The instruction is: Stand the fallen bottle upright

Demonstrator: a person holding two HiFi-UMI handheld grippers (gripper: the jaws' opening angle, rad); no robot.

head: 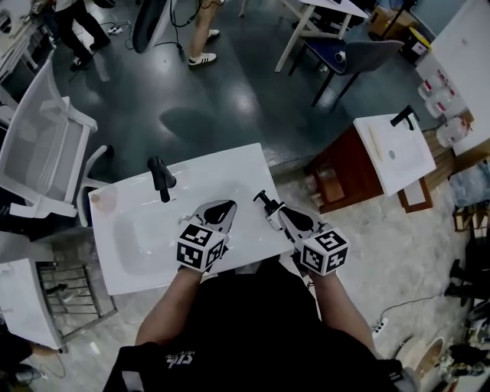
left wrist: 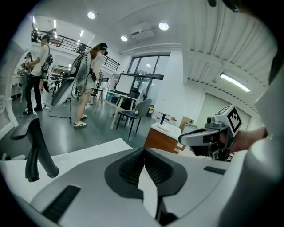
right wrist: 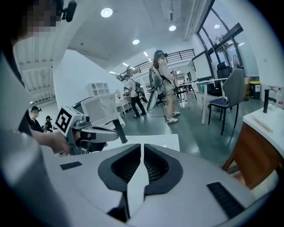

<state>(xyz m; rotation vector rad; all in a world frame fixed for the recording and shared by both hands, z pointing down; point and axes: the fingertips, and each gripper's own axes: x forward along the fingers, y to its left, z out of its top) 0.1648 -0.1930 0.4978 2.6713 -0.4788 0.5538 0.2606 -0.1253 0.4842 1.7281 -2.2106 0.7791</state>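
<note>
Left gripper (left wrist: 144, 151): jaws fully closed. Right gripper (right wrist: 142, 147): jaws barely parted. Both are empty, over the near edge of the white worktop (head: 230, 164). The probable bottle (head: 103, 200), a faint clear shape lying at the far left corner beyond the faucet (head: 161, 178), looks light, smooth and apt to roll. Mid-body is judged the safest hold.

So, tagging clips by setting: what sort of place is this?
Probably an open lab or workshop: a freestanding sink counter with a black tap, a second sink unit, an office chair.

A lab hall: freestanding washbasin units (head: 222, 172), desks (head: 337, 6), office chairs (head: 360, 53).
</note>
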